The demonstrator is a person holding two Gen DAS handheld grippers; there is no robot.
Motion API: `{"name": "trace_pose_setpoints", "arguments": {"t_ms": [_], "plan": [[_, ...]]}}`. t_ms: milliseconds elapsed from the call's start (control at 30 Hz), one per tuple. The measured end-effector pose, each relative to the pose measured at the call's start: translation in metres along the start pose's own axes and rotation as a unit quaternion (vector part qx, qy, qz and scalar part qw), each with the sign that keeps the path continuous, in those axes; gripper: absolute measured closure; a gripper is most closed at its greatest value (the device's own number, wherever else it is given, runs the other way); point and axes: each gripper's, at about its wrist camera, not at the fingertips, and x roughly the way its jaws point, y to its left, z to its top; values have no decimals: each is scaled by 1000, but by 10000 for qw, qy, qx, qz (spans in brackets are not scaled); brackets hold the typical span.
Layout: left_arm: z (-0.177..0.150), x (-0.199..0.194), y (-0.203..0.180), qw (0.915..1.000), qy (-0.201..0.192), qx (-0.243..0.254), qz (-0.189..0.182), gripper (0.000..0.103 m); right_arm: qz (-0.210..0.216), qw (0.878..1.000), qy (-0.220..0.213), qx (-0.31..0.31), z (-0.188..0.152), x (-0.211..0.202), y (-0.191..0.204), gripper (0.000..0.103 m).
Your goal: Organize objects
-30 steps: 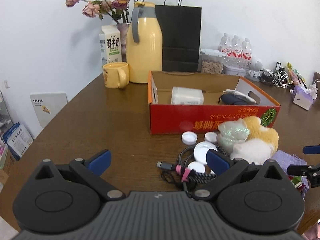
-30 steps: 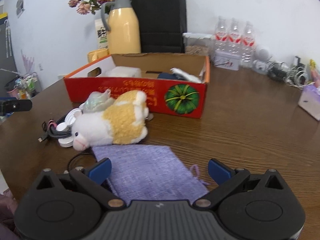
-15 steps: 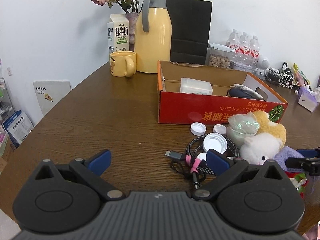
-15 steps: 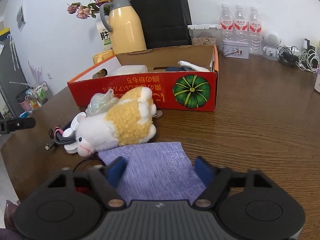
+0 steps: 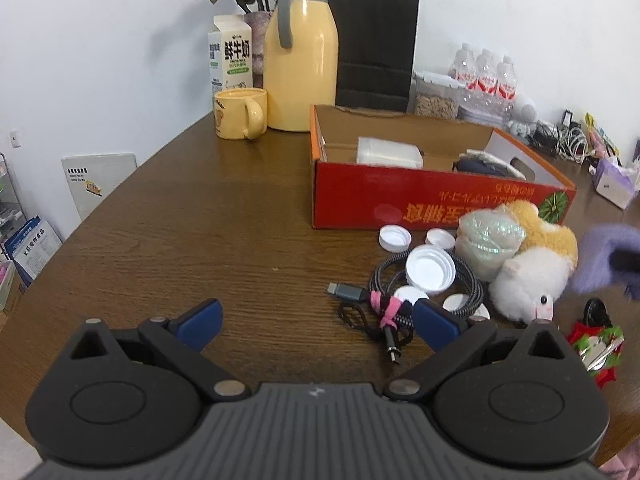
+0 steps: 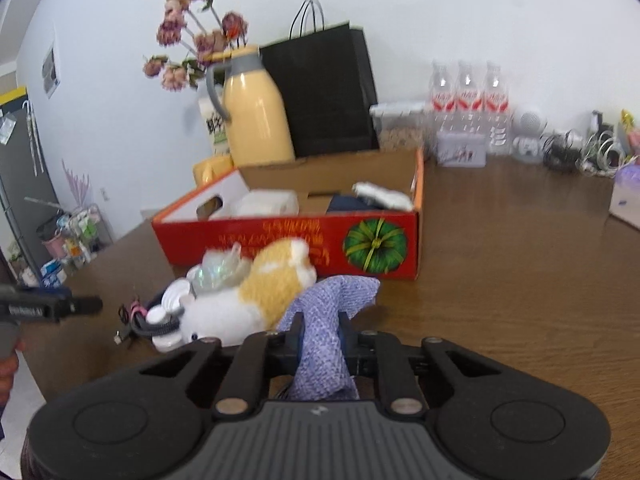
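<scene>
one purple cloth [image 6: 324, 340] pinched in right gripper [image 6: 320, 346].

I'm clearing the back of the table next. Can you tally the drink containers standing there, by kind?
water bottles: 3
yellow thermos jug: 1
yellow mug: 1
milk carton: 1
Total: 6

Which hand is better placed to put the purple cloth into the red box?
The right. The right gripper has just closed on the purple cloth and holds it bunched between its pads, facing the red box. The left gripper is open and empty, over bare table.
</scene>
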Motion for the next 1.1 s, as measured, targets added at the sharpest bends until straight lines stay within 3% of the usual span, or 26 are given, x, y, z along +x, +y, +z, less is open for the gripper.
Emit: {"name": "trace_pose_setpoints", "arguments": {"t_ms": [167,367,600,667,767,833,1000,1100], "plan": [[-6,12,-6,9998,131,126,-29,0,-194,9992,-318,163,5,-9,-7,91],[-13,26,-12,9993,275,191,-137,0,-224,9987,-387,256,5,-8,-10,91],[-19,27,-24,9985,226,420,-276,23,-211,9987,-378,252,3,-4,-8,91],[-19,26,-26,9983,216,443,-301,23,-215,9987,-380,255,3,-4,-8,91],[-16,24,-26,9984,175,401,-350,15,-225,9987,-383,259,3,-4,-8,91],[-12,22,-27,9980,97,422,-465,2,-236,9986,-388,264,3,-5,-9,91],[9,27,-35,9952,106,450,-858,0,-253,9985,-389,281,3,-3,-10,91],[19,44,-45,9949,267,504,-834,0,-231,9986,-383,282,3,-3,-10,91]]}}
